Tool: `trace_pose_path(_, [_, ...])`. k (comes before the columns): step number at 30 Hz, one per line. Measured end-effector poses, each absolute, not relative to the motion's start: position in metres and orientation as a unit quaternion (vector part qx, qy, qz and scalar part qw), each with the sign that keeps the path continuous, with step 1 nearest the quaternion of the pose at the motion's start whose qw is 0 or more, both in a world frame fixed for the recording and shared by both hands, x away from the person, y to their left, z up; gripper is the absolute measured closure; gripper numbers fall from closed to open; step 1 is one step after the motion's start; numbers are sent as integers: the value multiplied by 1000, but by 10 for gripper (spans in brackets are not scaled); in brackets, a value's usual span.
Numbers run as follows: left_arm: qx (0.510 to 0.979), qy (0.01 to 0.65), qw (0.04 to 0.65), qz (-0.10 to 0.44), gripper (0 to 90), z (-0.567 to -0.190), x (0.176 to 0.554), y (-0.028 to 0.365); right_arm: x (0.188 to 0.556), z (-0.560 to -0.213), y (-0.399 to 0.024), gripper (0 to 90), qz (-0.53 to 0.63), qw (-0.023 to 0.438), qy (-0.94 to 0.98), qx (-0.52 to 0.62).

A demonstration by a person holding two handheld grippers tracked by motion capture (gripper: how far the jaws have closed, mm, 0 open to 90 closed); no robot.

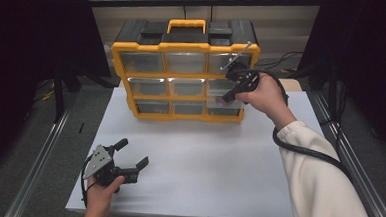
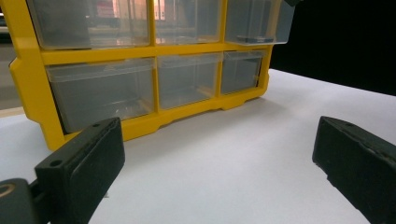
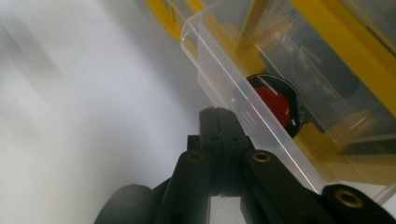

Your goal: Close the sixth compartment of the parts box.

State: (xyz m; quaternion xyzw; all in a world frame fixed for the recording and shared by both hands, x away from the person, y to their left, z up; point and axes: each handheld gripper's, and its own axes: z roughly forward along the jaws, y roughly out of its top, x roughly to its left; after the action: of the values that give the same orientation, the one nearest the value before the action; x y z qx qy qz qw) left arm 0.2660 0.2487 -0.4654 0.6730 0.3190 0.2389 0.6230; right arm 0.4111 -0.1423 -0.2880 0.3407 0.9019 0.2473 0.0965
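right gripper (image 3: 219, 116) clenched at clear drawer (image 3: 243, 107) front | left gripper (image 2: 219, 158) released, resting | risking slipping off drawer lip, jolting organizer (image 1: 182, 78)

table (image 1: 198, 169): white top, bare in front
rails (image 1: 38, 165): metal, along both table sides
curtains (image 1: 29, 40): black, either side

Lab recording booth: black curtains (image 1: 29, 40), aluminium rails (image 1: 38, 160), white table (image 1: 203, 159), cables.

White table (image 1: 188, 153); black curtains (image 1: 35, 25) both sides; grey floor (image 1: 7, 179); metal rails (image 1: 38, 165).
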Motion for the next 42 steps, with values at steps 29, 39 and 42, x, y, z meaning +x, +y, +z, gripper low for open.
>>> trace_pose_path(29, [685, 310, 612, 246, 23, -465, 266, 252, 418, -292, -145, 900, 246, 102, 902, 341])
trace_pose_path(39, [682, 310, 617, 242, 23, -464, 266, 253, 419, -292, -143, 900, 243, 104, 901, 344])
trace_pose_path(42, [681, 311, 617, 242, 23, -464, 266, 254, 420, -292, -143, 900, 246, 110, 900, 342])
